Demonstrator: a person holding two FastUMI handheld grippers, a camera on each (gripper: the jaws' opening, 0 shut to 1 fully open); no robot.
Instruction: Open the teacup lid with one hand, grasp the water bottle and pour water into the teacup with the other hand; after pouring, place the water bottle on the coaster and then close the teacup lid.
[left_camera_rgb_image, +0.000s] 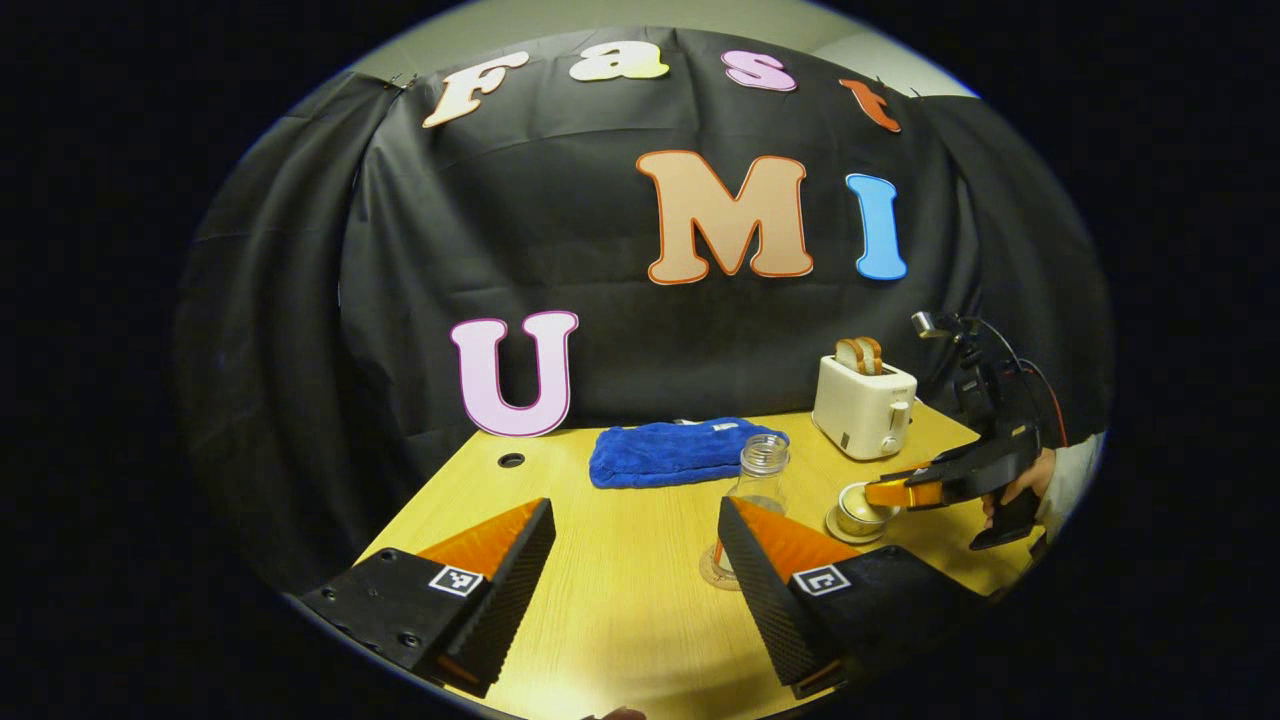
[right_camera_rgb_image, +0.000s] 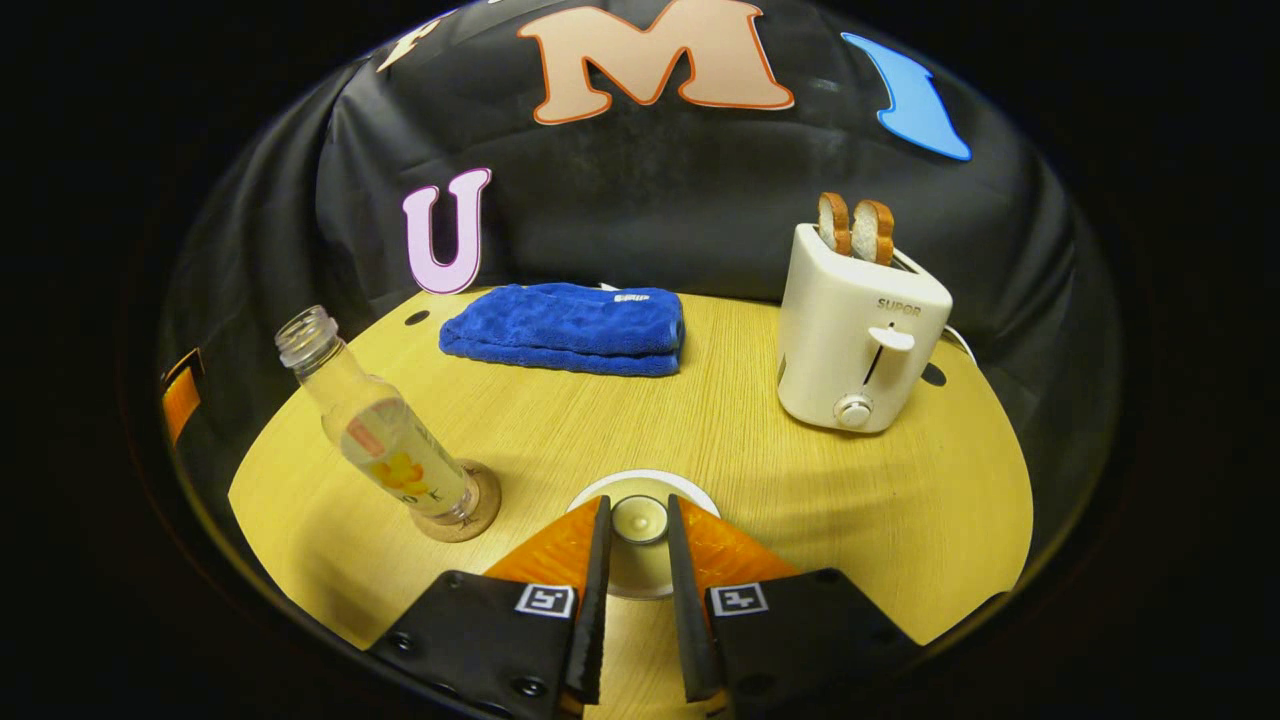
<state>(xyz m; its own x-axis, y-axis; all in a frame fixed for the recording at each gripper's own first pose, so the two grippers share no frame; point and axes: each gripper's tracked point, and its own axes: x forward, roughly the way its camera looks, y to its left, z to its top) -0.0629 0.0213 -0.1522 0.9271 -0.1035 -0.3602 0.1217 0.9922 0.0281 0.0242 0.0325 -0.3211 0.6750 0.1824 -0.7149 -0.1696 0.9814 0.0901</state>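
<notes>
From the left gripper view you can take in the whole yellow table (left_camera_rgb_image: 620, 590): the left gripper (left_camera_rgb_image: 635, 560) hangs over it with its fingers spread wide and nothing between them, while off to the side a hand (left_camera_rgb_image: 1020, 490) brings the right gripper (left_camera_rgb_image: 900, 494) down onto the teacup (left_camera_rgb_image: 858, 512). The water bottle (left_camera_rgb_image: 757, 480) stands just beside the cup, partly behind one of the left gripper's fingers (left_camera_rgb_image: 770, 570), on its coaster (left_camera_rgb_image: 715, 575). The right gripper view gives the close look the other lacks: the right gripper (right_camera_rgb_image: 637, 520) has its fingers drawn in narrow on either side of the knob of the teacup lid (right_camera_rgb_image: 638, 520), close against it, though whether both actually press on it is hard to tell. The lid sits on the cup, over a white saucer (right_camera_rgb_image: 690, 485). The bottle (right_camera_rgb_image: 375, 425), capless and clear, stands on its cork coaster (right_camera_rgb_image: 480, 515) near the cup. Behind are a folded blue towel (right_camera_rgb_image: 565, 328) and a white toaster (right_camera_rgb_image: 858, 335) with two slices of bread (right_camera_rgb_image: 853, 228) up.
</notes>
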